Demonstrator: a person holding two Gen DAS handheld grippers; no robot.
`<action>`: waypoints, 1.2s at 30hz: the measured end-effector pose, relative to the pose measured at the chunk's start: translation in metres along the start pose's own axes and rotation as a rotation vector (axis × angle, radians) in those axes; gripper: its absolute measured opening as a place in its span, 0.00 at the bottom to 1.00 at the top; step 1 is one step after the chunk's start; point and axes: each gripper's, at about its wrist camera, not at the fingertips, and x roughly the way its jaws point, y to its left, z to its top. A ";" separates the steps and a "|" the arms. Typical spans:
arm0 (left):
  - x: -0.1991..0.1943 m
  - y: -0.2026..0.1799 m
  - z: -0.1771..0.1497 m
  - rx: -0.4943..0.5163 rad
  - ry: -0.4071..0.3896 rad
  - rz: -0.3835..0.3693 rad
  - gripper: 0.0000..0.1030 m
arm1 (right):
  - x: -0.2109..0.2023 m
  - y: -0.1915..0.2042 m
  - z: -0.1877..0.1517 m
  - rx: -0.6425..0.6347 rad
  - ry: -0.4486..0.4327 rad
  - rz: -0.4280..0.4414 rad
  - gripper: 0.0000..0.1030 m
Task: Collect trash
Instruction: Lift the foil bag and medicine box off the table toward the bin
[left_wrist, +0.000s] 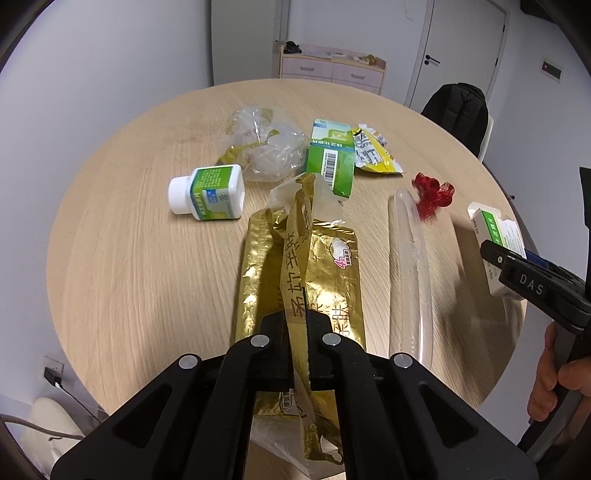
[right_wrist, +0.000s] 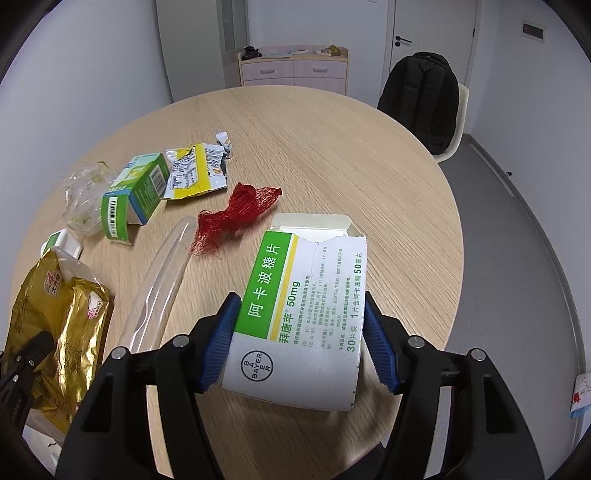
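My left gripper (left_wrist: 297, 325) is shut on a gold foil bag (left_wrist: 310, 266) and holds it by a strip at its near end; the bag also shows in the right wrist view (right_wrist: 70, 325). My right gripper (right_wrist: 301, 343) is shut on a white and green medicine box (right_wrist: 306, 306), held just above the round wooden table (right_wrist: 332, 147); the box also shows in the left wrist view (left_wrist: 496, 240). On the table lie a white pill bottle (left_wrist: 208, 194), a green carton (left_wrist: 332, 155), a yellow wrapper (left_wrist: 373, 155), crumpled clear plastic (left_wrist: 266, 147), red netting (left_wrist: 432, 195) and a clear plastic strip (left_wrist: 410, 266).
A chair with a black backpack (right_wrist: 424, 99) stands at the table's far right edge. A low drawer cabinet (right_wrist: 295, 70) stands against the back wall next to a door (right_wrist: 432, 44). A wall socket with cables (left_wrist: 51, 373) is low at the left.
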 end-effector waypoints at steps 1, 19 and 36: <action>-0.002 0.000 -0.001 -0.001 -0.003 0.001 0.00 | -0.003 0.000 -0.002 -0.001 -0.003 0.001 0.60; -0.054 0.006 -0.033 -0.021 -0.063 0.009 0.00 | -0.060 0.002 -0.039 -0.027 -0.059 0.017 0.60; -0.102 0.003 -0.102 -0.022 -0.091 -0.004 0.00 | -0.117 0.004 -0.115 -0.054 -0.103 0.056 0.60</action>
